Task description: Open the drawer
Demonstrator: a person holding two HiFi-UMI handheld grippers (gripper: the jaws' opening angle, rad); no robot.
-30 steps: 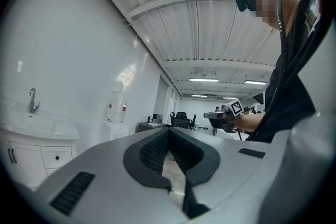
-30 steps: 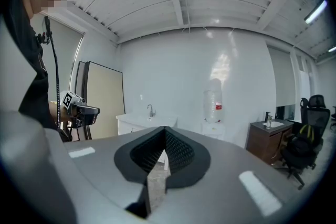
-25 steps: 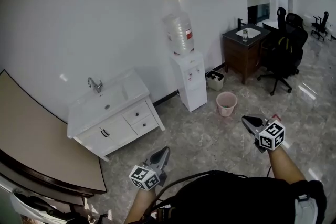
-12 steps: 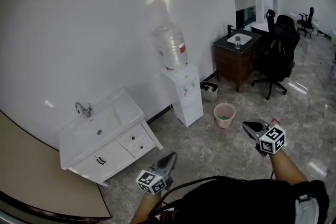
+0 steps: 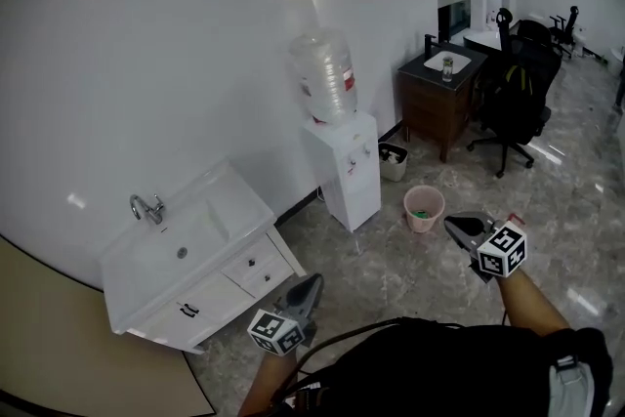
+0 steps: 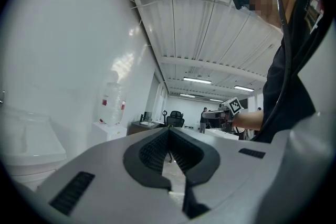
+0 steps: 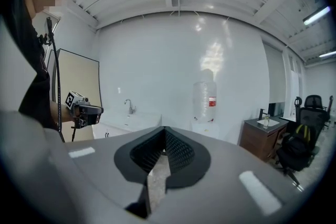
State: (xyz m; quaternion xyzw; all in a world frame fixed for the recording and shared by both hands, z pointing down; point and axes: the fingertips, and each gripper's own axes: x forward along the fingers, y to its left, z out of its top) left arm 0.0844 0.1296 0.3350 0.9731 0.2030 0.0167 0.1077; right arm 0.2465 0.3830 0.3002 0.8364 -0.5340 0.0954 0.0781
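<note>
Most of what we see from the head view is a white wall point(image 5: 146, 34). Against it, at eight o'clock, stands the white vanity point(image 5: 220, 293) with its sink and faucet point(image 5: 146, 207). Just above centre is a water dispenser point(image 5: 347, 176) carrying a clear bottle point(image 5: 325, 73). At two o'clock are a black office chair point(image 5: 518, 93) and a dark wooden cabinet point(image 5: 435, 117). A pink bucket point(image 5: 424, 208) sits on the floor at four o'clock of the dispenser. The left gripper point(image 5: 311, 281) hangs at six o'clock and the right gripper point(image 5: 455, 224) at four; each has its jaws pressed together with nothing between them. The two drawers point(image 5: 259, 270) are at the vanity's right end, both pushed in, at ten o'clock of the left gripper and apart from it.
</note>
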